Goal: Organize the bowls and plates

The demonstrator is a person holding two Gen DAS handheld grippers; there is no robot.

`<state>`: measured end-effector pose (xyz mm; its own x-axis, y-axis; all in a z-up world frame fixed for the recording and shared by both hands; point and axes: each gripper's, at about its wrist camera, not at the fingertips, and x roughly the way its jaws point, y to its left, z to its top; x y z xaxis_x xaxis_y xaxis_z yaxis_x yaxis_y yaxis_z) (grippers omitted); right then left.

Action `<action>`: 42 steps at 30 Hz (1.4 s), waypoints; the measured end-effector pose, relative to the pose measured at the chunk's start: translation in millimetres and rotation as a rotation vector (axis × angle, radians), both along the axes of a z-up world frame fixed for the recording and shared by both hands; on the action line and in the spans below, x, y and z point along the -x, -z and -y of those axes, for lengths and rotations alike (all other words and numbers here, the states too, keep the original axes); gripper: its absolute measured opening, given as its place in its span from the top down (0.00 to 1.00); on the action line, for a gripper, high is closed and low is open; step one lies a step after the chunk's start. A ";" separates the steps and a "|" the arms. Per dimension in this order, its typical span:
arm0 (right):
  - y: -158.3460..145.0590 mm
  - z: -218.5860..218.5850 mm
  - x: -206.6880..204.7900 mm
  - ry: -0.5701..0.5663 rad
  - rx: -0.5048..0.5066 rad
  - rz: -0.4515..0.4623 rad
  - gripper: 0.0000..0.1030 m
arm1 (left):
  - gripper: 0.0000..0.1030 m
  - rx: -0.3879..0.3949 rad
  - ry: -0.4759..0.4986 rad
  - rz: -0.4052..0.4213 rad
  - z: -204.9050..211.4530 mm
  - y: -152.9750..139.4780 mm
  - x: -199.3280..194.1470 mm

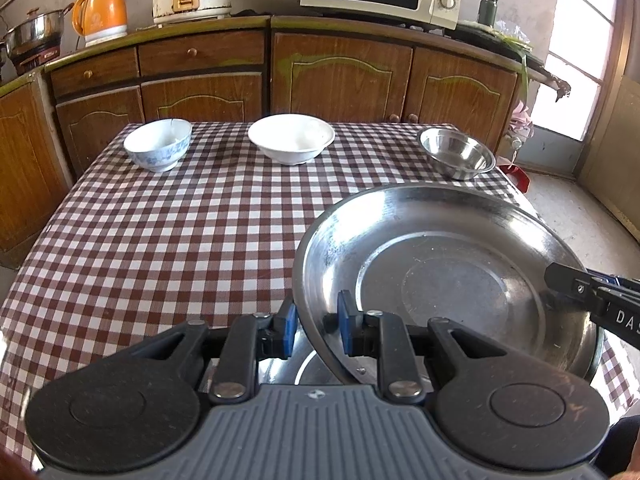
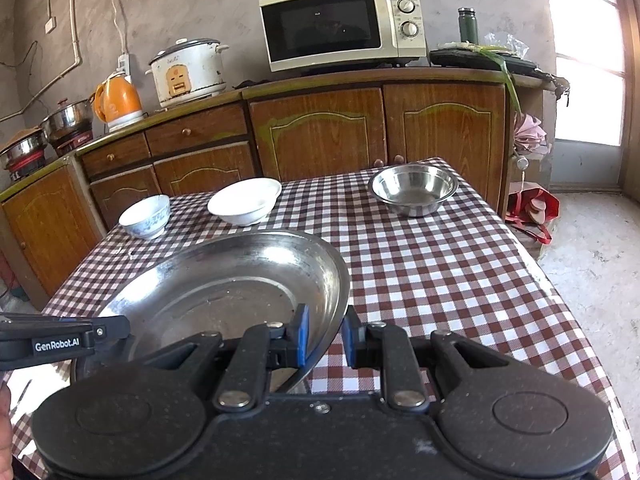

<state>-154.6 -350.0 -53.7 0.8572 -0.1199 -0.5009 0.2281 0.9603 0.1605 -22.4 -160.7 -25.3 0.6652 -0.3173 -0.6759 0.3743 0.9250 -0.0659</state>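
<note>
Three bowls sit apart along the table's (image 1: 160, 240) far edge: patterned bowl (image 1: 158, 144), white bowl (image 1: 291, 138), steel bowl (image 1: 458, 158). None looks stacked yet. Nearer, both tools clamp one steel plate (image 1: 440, 276), tilted above the cloth: left gripper (image 1: 316, 326) on its left rim, right gripper (image 2: 325, 338) on its right. Another steel piece shows beneath. Judging by this, most sorting remains.

Three bowls stood in a row along the table's (image 1: 160, 240) far edge: patterned bowl (image 1: 158, 144) at the left corner, plain bowl (image 1: 291, 138) midway, metal bowl (image 1: 458, 153) at the right corner. The plate (image 1: 440, 280) sat between my tongs near the near-right edge.
</note>
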 end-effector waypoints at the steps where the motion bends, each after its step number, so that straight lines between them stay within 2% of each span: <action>1: 0.7 -1.2 -0.4 -0.003 0.001 -0.003 0.77 | 0.78 -0.002 -0.002 -0.001 -1.1 0.9 -0.1; 42: 37.6 -24.1 -6.9 -0.066 -0.006 -0.128 0.77 | 0.77 -0.036 0.022 -0.076 -24.4 42.5 0.1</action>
